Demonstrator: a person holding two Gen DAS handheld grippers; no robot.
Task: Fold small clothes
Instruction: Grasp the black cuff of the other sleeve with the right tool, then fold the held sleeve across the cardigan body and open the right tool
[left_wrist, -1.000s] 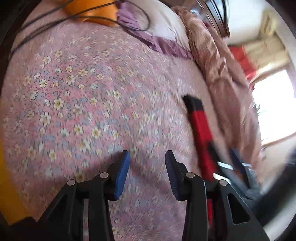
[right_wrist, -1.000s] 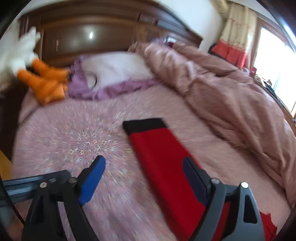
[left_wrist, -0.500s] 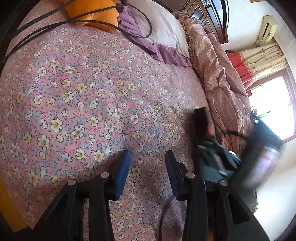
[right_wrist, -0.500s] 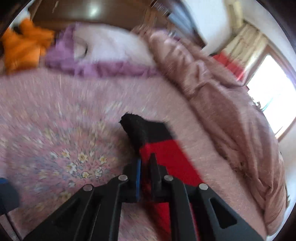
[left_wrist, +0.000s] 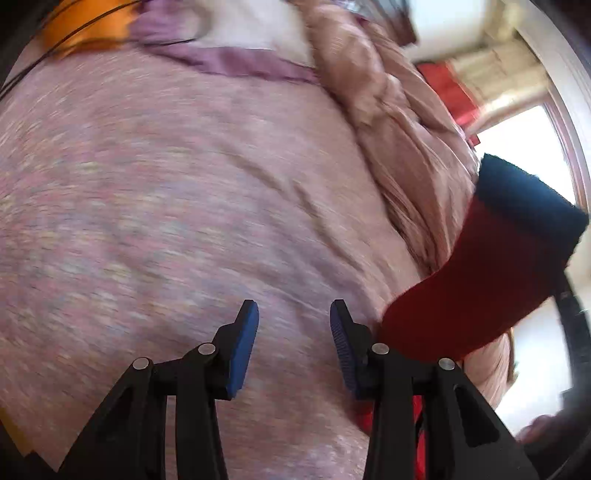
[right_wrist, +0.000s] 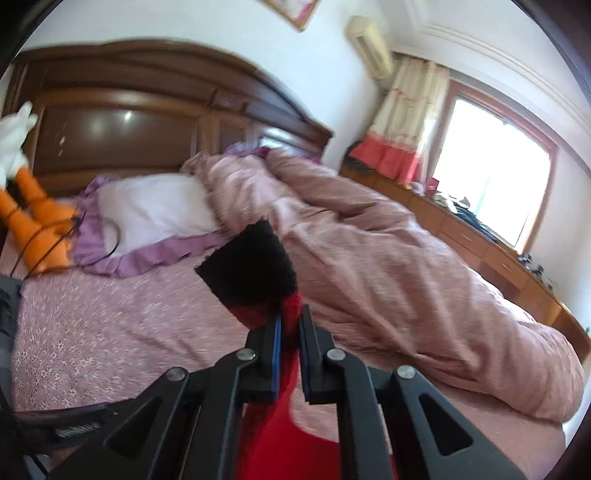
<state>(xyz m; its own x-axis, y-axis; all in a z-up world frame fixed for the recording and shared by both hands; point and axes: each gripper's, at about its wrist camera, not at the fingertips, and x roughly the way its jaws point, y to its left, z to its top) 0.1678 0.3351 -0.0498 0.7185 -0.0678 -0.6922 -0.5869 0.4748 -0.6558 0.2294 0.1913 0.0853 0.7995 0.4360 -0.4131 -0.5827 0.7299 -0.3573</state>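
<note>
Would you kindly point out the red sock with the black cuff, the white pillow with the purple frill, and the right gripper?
red sock with the black cuff (right_wrist: 251, 273): right wrist view, on the black cuff.
white pillow with the purple frill (right_wrist: 155, 214): right wrist view, on the white middle.
right gripper (right_wrist: 290, 328): right wrist view, between the fingertips, shut on the sock.

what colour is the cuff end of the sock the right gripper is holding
Black, on a red sock; the cuff shows best in the right wrist view, above the right gripper.
</note>
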